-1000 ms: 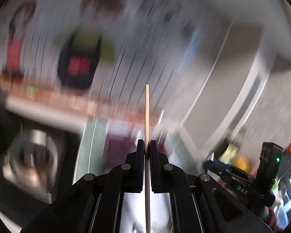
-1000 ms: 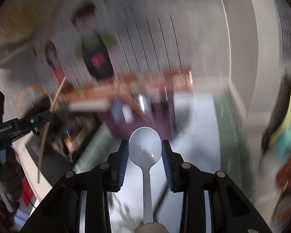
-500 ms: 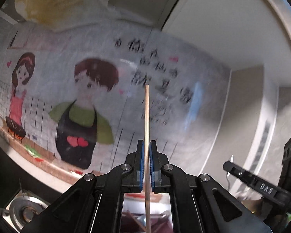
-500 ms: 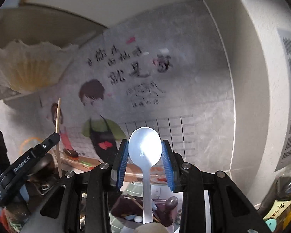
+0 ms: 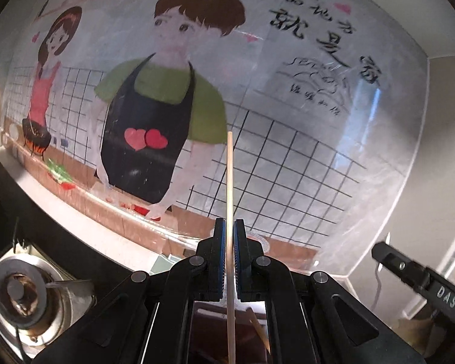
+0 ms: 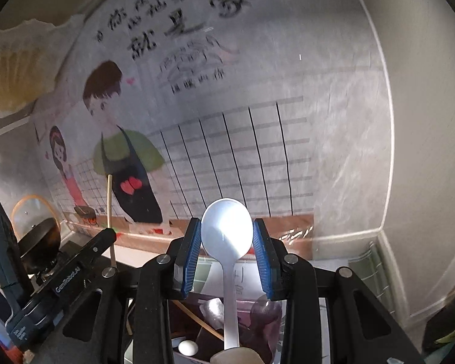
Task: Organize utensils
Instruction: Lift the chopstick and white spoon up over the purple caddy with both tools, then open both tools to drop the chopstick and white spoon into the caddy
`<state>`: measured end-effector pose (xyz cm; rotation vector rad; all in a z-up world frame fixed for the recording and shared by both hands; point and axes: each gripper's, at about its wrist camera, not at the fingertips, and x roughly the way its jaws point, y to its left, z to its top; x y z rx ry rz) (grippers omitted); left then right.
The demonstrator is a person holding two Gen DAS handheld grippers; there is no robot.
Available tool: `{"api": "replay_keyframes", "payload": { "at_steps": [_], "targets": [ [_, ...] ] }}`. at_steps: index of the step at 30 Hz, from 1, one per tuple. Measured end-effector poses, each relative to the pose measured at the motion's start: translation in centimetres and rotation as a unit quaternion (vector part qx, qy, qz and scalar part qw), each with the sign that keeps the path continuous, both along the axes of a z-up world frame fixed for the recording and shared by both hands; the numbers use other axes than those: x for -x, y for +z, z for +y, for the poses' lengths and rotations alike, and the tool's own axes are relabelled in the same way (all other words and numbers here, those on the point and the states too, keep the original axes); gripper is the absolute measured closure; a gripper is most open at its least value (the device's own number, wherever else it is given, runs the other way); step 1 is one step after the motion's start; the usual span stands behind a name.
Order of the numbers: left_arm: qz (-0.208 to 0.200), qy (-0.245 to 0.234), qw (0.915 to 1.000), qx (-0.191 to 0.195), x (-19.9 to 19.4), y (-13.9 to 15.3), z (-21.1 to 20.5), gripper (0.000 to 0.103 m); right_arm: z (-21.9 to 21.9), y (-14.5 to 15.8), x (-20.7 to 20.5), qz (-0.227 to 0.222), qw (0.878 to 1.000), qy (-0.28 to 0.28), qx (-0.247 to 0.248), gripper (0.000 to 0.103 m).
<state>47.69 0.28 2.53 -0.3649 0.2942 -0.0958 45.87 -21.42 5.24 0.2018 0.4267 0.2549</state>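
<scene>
Midway: left gripper jaws pinch a chopstick, right gripper jaws clasp a white spoon; neither stowed yet.

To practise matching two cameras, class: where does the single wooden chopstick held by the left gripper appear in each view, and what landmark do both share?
Left wrist view: the wooden chopstick stands upright at centre, clamped in the left gripper.
Right wrist view: the same chopstick rises at the left, above the left gripper's black body.
Shared landmark: the cartoon man in the black apron on the wall.
</scene>
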Motion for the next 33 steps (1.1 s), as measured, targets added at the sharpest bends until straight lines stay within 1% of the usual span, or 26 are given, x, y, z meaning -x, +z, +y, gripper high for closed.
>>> {"api": "replay_keyframes", "payload": {
  "at_steps": [6, 11, 14, 18, 21, 24, 25, 27, 28, 29, 31, 33],
  "targets": [
    [-0.009, 0.025, 0.9995, -0.019, -1.5, -1.4, -1.0, 0.098, 0.1, -2.1, -1.4, 0.012, 1.0, -0.002, 0.001, 0.071],
    [0.003, 0.025, 0.9989, -0.039, -1.8, -3.5, -1.6, 0.098, 0.4, -4.4, -1.9, 0.031, 0.999, -0.006, 0.013, 0.071],
    [0.01, 0.022, 0.9987, -0.045, -1.6, -4.2, -1.7, 0.098, 0.4, -5.3, -1.7, 0.039, 0.999, -0.008, 0.016, 0.071],
    [0.016, 0.005, 0.9989, -0.044, 0.1, -4.6, -1.5, 0.098, 0.5, -5.9, -0.8, 0.043, 0.999, -0.003, 0.023, 0.071],
    [0.022, -0.008, 0.998, -0.059, 1.8, -5.2, -1.7, 0.098, 0.6, -6.5, -0.2, 0.049, 0.998, -0.002, 0.031, 0.071],
    [0.035, -0.025, 0.9972, -0.061, 3.0, -5.8, -1.8, 0.096, 0.4, -7.4, 0.2, 0.075, 0.997, 0.001, 0.029, 0.069],
    [0.042, -0.036, 0.9969, -0.055, 3.4, -5.8, -1.7, 0.094, 0.3, -7.7, 0.3, 0.085, 0.996, 0.009, 0.025, 0.069],
    [0.054, -0.053, 0.9958, -0.052, 4.2, -5.6, -1.8, 0.077, 0.3, -7.7, 1.0, 0.098, 0.995, 0.018, 0.028, 0.069],
    [0.059, -0.064, 0.9948, -0.053, 4.8, -5.3, -1.9, 0.059, 0.2, -7.5, 1.6, 0.096, 0.995, 0.019, 0.034, 0.068],
    [0.06, -0.073, 0.9942, -0.052, 5.1, -5.0, -1.9, 0.047, 0.1, -7.1, 2.3, 0.09, 0.995, 0.016, 0.04, 0.068],
    [0.062, -0.09, 0.9928, -0.049, 6.3, -4.2, -1.8, 0.046, -0.3, -6.0, 3.9, 0.077, 0.996, 0.012, 0.046, 0.068],
    [0.062, -0.096, 0.9921, -0.051, 7.7, -3.0, -1.5, 0.046, -0.8, -5.0, 5.4, 0.064, 0.997, 0.01, 0.047, 0.066]
  ]
}}
